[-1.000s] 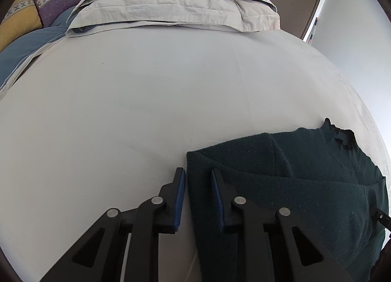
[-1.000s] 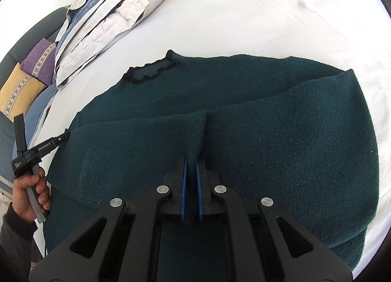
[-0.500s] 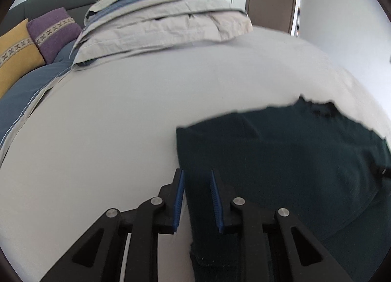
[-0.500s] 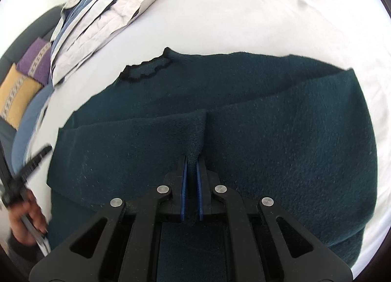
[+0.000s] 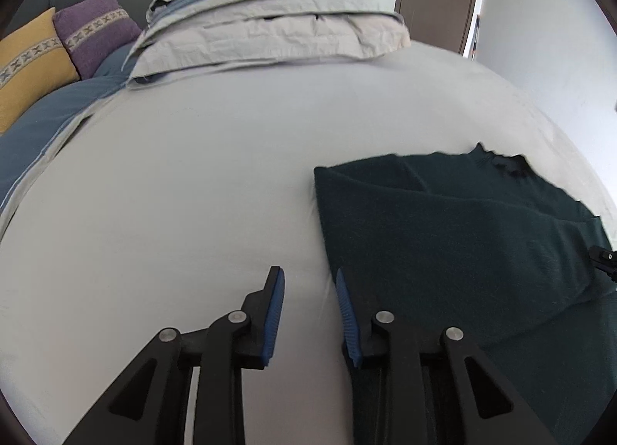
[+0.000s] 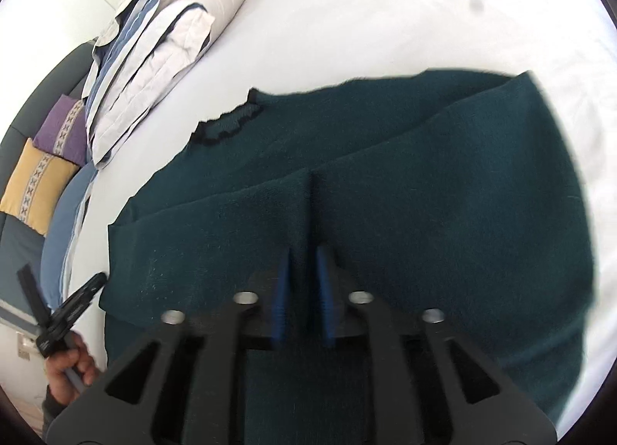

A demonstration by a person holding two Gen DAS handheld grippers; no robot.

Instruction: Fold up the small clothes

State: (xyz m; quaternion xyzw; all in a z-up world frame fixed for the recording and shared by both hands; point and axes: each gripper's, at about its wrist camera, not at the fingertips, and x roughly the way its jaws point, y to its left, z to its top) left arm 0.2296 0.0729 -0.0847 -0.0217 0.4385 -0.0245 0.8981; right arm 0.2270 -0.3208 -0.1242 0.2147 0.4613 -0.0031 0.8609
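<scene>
Sweater, dark green knit, lies spread on a white bed, both sleeves folded in so their edges meet down the middle. Stacked pale pillows and two cushions sit well beyond it. Changes over the last second: the left gripper, which was straddling the sweater's left edge, now hangs just beside that edge, fingers wide apart and holding nothing. The right gripper, pinched tight a moment ago on the fabric where the sleeves meet, has parted slightly, though cloth still sits between its fingers. Both sleeve folds appear finished; a crosswise fold likely comes next.
</scene>
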